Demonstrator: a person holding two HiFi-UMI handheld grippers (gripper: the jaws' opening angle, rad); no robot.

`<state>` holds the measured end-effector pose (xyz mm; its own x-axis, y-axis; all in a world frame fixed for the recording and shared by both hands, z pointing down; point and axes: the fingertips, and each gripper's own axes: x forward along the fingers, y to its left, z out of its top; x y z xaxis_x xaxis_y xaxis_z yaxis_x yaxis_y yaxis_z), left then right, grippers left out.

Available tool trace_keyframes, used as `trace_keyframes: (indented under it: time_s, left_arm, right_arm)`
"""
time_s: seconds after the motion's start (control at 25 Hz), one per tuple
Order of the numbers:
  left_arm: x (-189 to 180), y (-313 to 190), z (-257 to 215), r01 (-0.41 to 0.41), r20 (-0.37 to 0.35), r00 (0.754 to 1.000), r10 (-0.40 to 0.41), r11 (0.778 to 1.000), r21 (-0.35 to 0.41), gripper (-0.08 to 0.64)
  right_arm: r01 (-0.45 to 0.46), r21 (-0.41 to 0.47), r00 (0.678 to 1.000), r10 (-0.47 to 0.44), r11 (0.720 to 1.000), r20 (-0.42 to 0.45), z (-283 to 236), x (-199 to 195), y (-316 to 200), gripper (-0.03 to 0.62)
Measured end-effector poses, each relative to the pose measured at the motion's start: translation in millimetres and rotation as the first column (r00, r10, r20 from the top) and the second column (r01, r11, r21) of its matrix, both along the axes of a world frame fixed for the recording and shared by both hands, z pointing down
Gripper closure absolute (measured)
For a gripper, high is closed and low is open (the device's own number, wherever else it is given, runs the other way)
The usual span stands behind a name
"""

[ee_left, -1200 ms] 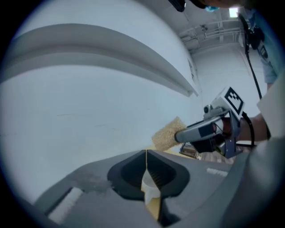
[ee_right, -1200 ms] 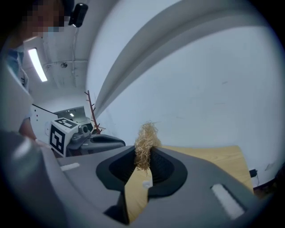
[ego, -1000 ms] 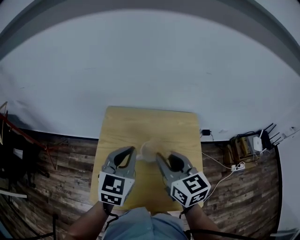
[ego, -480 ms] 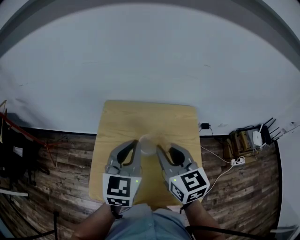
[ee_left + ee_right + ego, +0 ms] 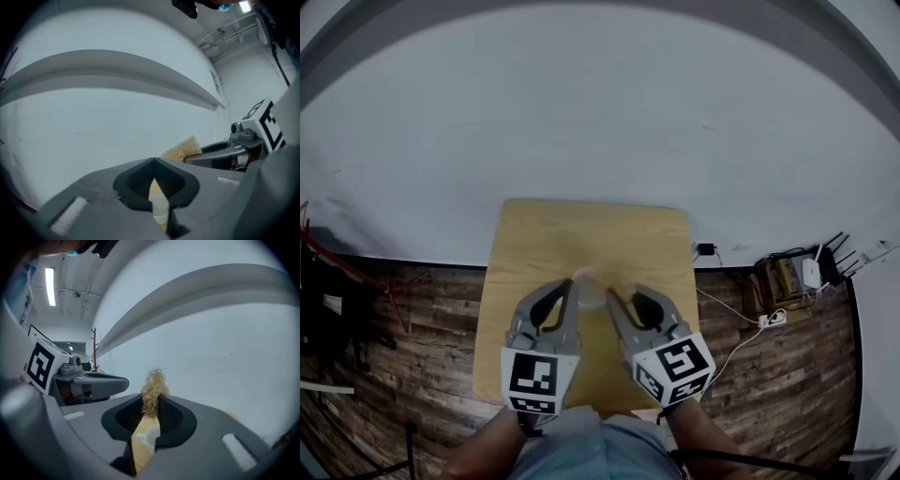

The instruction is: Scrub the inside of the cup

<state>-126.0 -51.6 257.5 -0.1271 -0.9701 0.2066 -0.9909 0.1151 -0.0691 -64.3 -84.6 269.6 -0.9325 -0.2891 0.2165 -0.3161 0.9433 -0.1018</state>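
Right hand-held gripper (image 5: 153,398) tight on tan scrubber (image 5: 153,380), left hand-held gripper (image 5: 153,161) pressed together; white handled cup (image 5: 150,438).

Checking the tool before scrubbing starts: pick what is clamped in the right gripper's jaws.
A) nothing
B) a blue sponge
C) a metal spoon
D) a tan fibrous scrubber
D: the right gripper view shows the right gripper with its jaws closed on the tan fibrous scrubber, its tuft sticking out past them.
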Motion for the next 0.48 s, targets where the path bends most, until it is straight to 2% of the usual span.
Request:
trace_keyframes:
  time_s: [0.48]
  left_arm:
    - [1.0,-9.3,6.0,-0.011,0.005,1.0,0.011,1.0,-0.014,0.54]
  right_arm:
    - [-0.007,-0.004,1.0,0.007,1.0,-0.008,6.1,-0.2,-10.3,0.517]
